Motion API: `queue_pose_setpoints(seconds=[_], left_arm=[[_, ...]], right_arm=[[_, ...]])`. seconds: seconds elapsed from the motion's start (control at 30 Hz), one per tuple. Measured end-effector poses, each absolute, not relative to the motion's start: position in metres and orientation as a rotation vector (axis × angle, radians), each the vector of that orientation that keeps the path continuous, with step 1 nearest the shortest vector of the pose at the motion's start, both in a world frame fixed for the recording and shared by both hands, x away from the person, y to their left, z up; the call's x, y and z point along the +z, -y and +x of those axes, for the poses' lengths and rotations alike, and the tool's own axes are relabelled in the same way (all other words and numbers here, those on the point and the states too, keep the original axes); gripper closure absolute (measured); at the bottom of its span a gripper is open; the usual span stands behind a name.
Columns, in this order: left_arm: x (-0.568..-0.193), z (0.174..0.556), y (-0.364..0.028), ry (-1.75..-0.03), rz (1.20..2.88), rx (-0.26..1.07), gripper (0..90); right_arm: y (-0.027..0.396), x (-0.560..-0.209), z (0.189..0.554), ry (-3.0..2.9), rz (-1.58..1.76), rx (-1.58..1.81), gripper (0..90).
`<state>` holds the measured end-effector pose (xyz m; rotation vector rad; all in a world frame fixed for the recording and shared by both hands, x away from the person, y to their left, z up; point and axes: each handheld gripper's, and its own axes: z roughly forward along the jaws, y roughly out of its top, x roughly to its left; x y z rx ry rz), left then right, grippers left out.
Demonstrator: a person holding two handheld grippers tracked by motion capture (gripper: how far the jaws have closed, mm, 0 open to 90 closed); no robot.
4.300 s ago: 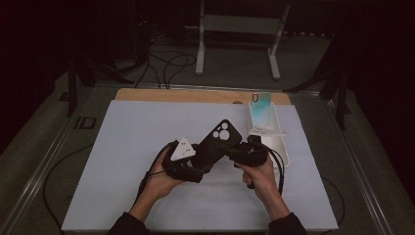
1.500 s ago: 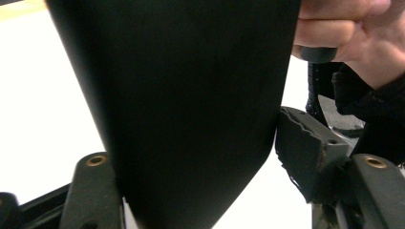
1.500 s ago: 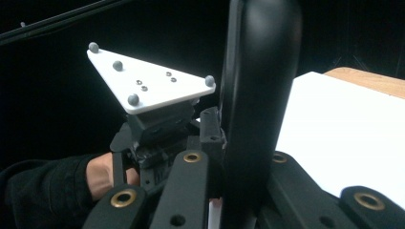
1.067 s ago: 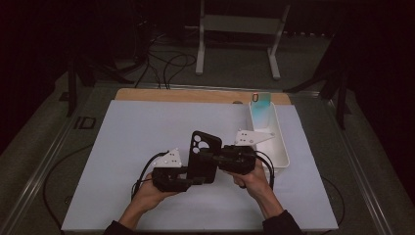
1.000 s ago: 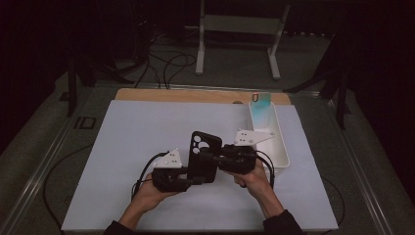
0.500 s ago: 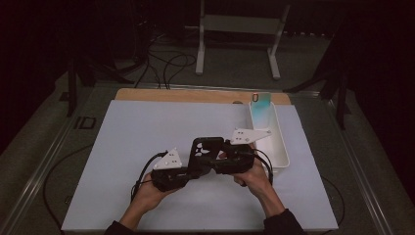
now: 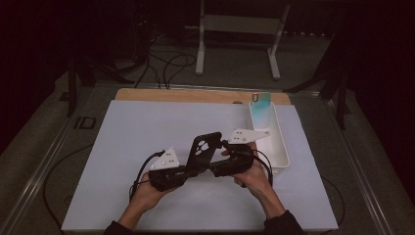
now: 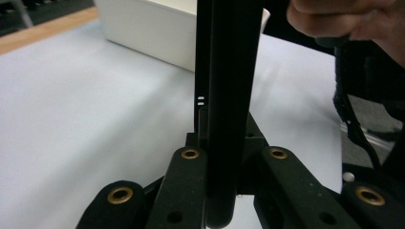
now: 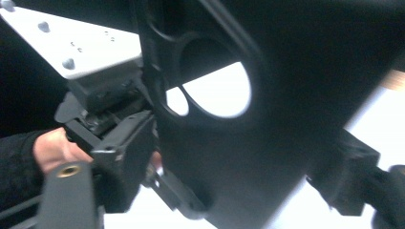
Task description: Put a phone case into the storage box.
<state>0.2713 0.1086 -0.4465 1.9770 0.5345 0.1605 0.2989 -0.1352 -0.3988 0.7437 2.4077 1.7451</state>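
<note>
A black phone case (image 7: 204, 148) with a camera cut-out is held tilted above the white mat, between my two grippers. My left gripper (image 7: 192, 170) is shut on its lower end. In the left gripper view the case (image 8: 229, 71) stands edge-on, pinched between the jaws of that gripper (image 8: 228, 155). My right gripper (image 7: 216, 165) faces it from the right; its jaws have just been opening and now stand wide, with the case (image 9: 286, 119) between them and not pressed. One of its fingers (image 9: 67, 200) shows blurred at the lower left.
A white tray (image 7: 279, 147) lies just right of my right hand, with a pale teal item (image 7: 261, 104) at its far end. The white mat (image 7: 122, 132) covers the table, with a wooden edge (image 7: 186, 94) at the back. A metal stand (image 7: 240, 29) is beyond the table.
The case has tipped a little between the grippers. The right gripper's grey plate has shifted slightly toward the tray. Both hands stay where they were.
</note>
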Motion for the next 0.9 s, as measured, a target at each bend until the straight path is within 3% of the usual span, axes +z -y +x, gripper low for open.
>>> queue_pose_setpoints(seconds=[0.33,0.9], left_arm=[[-0.4474,0.2741,-0.113,-0.627,1.964,0.235,85.7],[-0.4514,0.2766,-0.117,-0.735,1.948,0.336,85.5]], right_arm=[[0.1442,-0.3954,0.298,-2.36,0.855,1.719,10.4],[0.143,-0.3929,0.3004,-2.307,0.935,1.66,9.6]])
